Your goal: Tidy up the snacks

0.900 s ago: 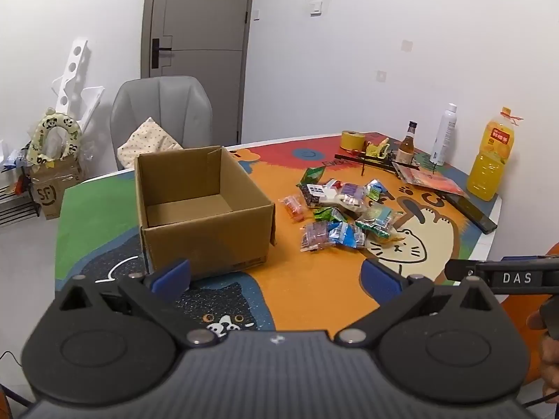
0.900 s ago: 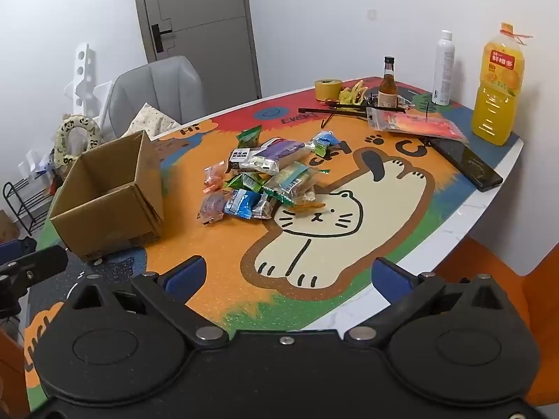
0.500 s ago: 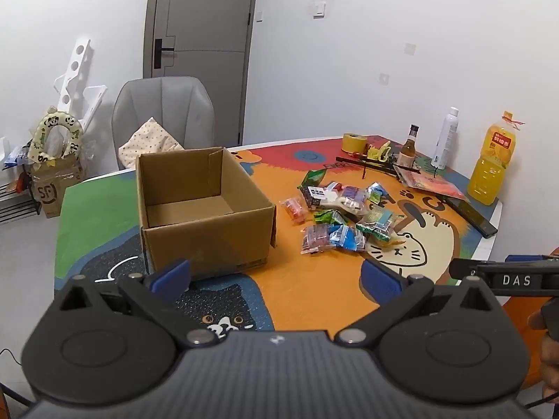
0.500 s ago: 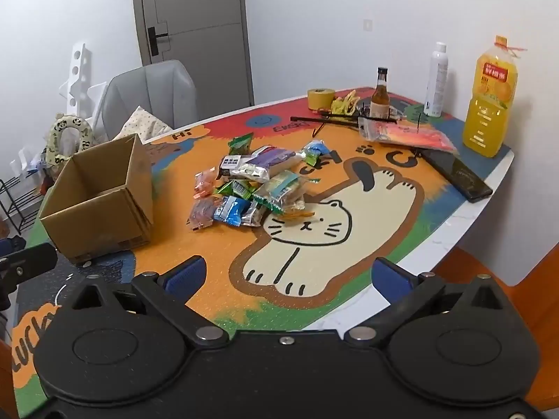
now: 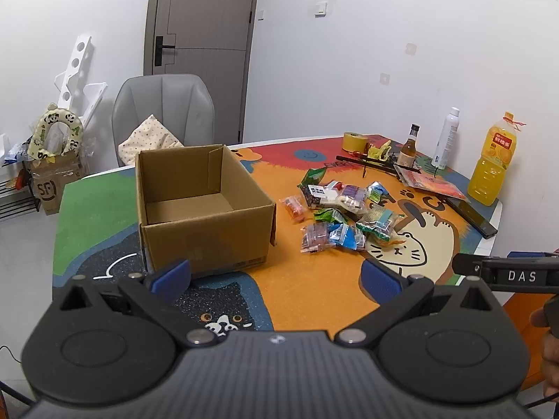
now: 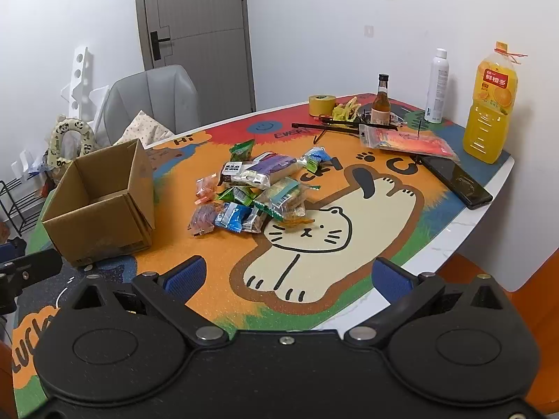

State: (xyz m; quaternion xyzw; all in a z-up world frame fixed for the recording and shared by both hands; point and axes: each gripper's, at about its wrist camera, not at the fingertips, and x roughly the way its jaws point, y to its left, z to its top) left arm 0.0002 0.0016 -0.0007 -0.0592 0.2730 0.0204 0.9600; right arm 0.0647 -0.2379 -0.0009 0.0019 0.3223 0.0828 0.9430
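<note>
Left wrist: cardboard box (image 5: 204, 206) bare inside

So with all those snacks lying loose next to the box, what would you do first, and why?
Probably bring the right gripper forward and down to the near edge of the snack pile, perhaps the blue packet. Both grippers are open and hold nothing, the cardboard box looks empty, and the pile lies closer to the right one than to the left gripper.
</note>
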